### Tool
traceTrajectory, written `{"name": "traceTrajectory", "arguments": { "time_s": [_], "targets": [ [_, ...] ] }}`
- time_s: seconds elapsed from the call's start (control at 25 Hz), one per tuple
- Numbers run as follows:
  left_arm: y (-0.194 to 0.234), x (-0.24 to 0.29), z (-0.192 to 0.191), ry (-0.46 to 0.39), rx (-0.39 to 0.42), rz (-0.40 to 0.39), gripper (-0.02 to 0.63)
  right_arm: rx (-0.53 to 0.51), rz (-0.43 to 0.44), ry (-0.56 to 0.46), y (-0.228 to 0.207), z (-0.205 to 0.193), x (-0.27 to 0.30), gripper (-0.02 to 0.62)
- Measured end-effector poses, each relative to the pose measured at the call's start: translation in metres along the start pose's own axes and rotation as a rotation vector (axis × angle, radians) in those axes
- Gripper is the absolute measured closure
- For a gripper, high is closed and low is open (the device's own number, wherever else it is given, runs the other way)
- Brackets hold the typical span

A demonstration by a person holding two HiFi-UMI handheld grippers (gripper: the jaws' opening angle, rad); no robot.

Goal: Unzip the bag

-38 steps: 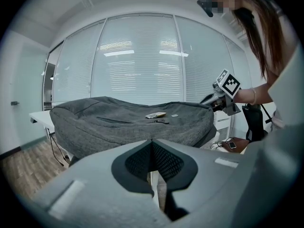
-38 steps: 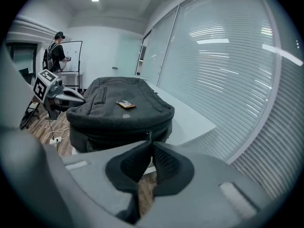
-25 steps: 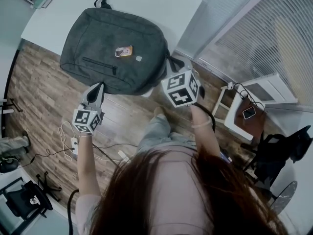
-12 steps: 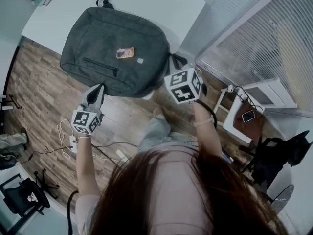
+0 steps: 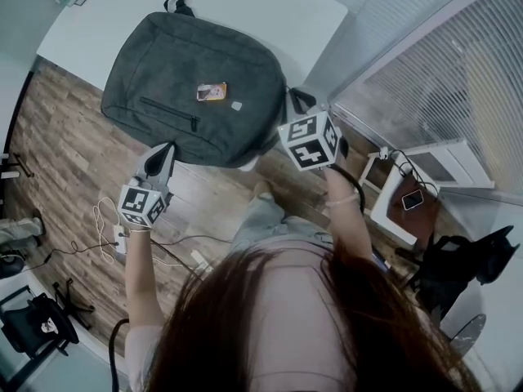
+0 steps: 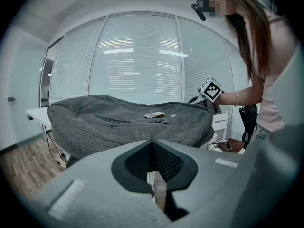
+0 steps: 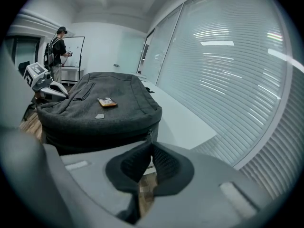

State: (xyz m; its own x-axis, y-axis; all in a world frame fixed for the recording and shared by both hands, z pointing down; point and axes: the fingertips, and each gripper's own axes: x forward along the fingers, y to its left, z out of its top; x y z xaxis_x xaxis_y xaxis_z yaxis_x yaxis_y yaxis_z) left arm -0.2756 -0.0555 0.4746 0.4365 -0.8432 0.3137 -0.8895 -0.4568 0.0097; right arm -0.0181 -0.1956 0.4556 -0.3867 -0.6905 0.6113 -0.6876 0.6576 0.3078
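**Though the bag (image 5: 196,88) lies ready, neither claw grips anything**

Flat on the white table (image 5: 270,15) it sits, seemingly zipped. Left claw (image 6: 152,141), jaws together and empty, hangs just short of its near side. Right claw (image 7: 152,145), also closed, noses at the zip pull (image 7: 150,136) on the corner. Closed tips could knock that pull aside; unpinned, the bag might slide when tugged.

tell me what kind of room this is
Probably an office or meeting room: a white table stands beside a glass wall hung with slatted blinds, and what looks like a whiteboard stands at the far end.
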Motion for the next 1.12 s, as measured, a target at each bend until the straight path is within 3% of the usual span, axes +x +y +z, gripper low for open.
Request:
{"name": "traceTrajectory", "arguments": {
  "time_s": [0.56, 1.12],
  "targets": [
    [0.0, 0.002, 0.0, 0.016, 0.004, -0.033, 0.602, 0.005, 0.051, -0.016, -0.011, 0.007, 0.018, 0.583],
    [-0.002, 0.004, -0.002, 0.097, 0.022, -0.111, 0.601, -0.009, 0.089, -0.03, -0.018, 0.012, 0.03, 0.581]
  ]
}}
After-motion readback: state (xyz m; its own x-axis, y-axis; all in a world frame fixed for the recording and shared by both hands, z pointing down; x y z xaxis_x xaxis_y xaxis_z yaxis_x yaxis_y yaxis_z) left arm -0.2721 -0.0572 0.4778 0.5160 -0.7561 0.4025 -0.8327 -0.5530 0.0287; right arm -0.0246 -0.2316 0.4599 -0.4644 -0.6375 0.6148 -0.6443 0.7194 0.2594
